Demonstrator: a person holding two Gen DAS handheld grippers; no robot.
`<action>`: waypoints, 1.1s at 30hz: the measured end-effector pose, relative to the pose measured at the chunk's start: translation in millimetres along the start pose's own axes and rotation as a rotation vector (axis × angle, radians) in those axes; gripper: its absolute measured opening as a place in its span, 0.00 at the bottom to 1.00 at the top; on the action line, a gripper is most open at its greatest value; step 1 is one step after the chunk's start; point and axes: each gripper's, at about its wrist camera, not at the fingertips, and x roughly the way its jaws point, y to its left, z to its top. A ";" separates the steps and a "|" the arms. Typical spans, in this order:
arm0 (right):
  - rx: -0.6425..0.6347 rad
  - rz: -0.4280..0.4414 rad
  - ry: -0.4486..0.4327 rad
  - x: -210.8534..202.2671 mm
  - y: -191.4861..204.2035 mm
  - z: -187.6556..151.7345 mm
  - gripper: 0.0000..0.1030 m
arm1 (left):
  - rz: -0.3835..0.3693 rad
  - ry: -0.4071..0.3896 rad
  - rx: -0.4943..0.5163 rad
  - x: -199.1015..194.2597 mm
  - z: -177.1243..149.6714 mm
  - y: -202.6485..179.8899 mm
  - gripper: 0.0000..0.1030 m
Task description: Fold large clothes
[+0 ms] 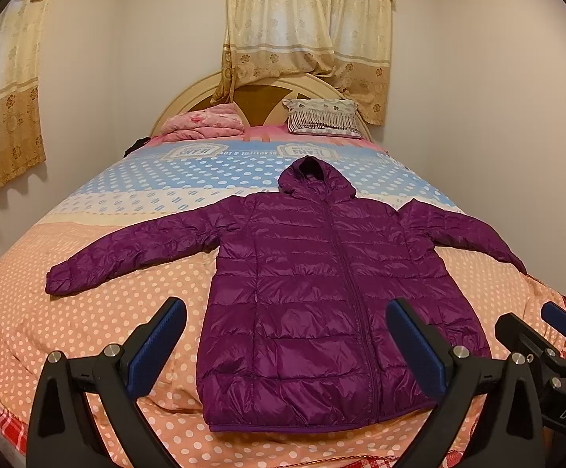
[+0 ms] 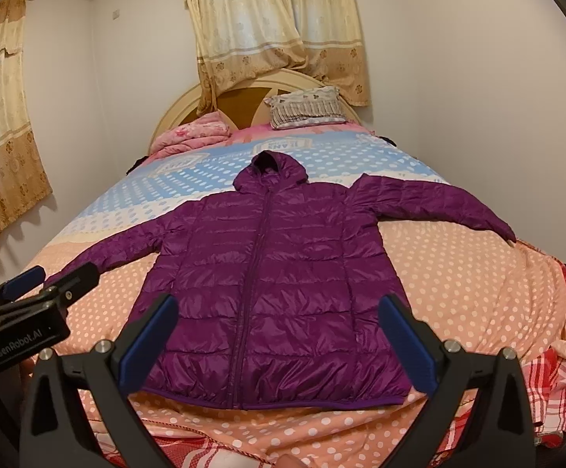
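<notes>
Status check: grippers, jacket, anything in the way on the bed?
Left gripper open, right gripper open, both empty above the hem. Purple jacket flat, zipped, sleeves spread, unfolded. Pillow and pink blanket at the headboard, apart from it.

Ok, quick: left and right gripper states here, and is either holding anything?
Left gripper: open, holding nothing, above the purple hooded puffer jacket.
Right gripper: open, holding nothing.
</notes>
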 end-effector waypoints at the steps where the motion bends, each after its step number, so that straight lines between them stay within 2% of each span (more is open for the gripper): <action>1: 0.006 0.001 0.002 0.9 -1.0 -0.1 1.00 | 0.001 0.001 0.000 1.1 0.4 0.0 0.99; 8: 0.031 -0.008 0.014 11.5 -11.8 -3.2 1.00 | -0.007 -0.003 -0.009 11.3 3.2 5.7 0.99; 13: 0.046 0.002 0.029 28.7 -20.8 -1.9 1.00 | -0.007 -0.001 0.011 33.1 10.4 5.7 0.99; 17: 0.066 -0.011 0.045 51.6 -35.1 7.9 1.00 | -0.041 0.008 0.003 54.1 26.9 4.2 0.99; 19: 0.091 0.004 0.058 65.1 -47.7 16.8 1.00 | -0.030 0.001 0.010 68.0 39.3 0.6 0.99; 25: 0.180 -0.094 0.072 107.7 -118.7 46.7 1.00 | -0.039 0.006 0.035 116.4 69.0 -17.3 0.99; 29: 0.282 -0.195 0.110 137.7 -194.0 59.7 1.00 | -0.026 0.053 0.059 155.5 76.0 -24.8 0.99; 33: 0.378 -0.288 0.143 159.2 -268.4 68.8 0.94 | 0.014 0.082 0.082 195.0 76.6 -24.9 0.99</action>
